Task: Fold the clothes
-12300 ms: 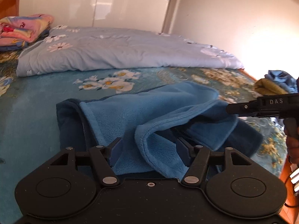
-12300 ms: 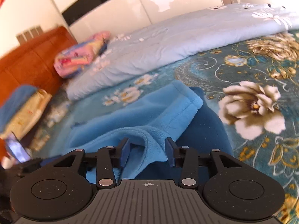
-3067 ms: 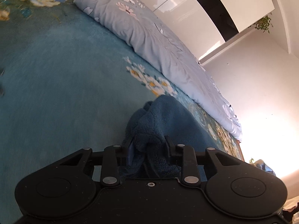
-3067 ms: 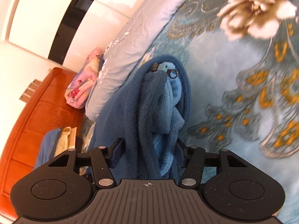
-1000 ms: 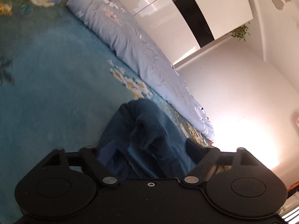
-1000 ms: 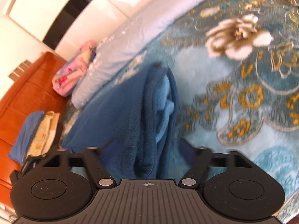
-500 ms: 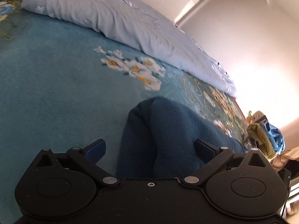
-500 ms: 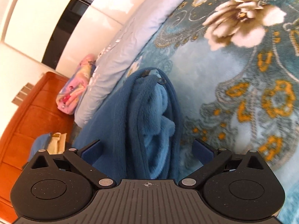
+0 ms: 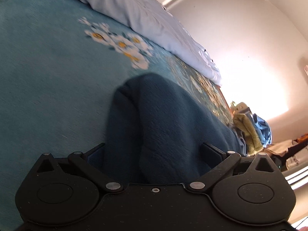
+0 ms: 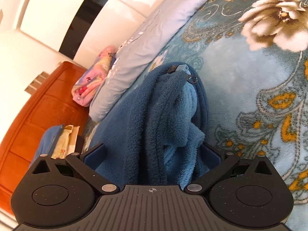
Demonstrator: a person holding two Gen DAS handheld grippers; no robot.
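Left tongs spread wide, jaws well apart, straddling a dark blue fleece garment without clamping it. Fleece bunched in a rounded heap at lower centre of the left wrist view, lying on the teal flowered bed cover. White daisy print just above the heap, toward upper centre. Pale grey quilt running diagonally across the top of the frame. At far right, an olive-yellow cloth and a light blue cloth piled together against the bright wall; detail there washed out by glare.

Right tongs likewise wide apart, a jaw on each side of the fleece garment, gripping nothing. Fleece folded lengthwise into a long ridge up the centre of the right wrist view, lighter blue lining showing along its right edge. Zipper pull resting at the top end of the ridge. Big cream flower on the bed cover at upper right. Pink patterned bundle at centre left beside the grey quilt, orange wooden headboard below it. Folded blue and yellowish items at lower left against the headboard.
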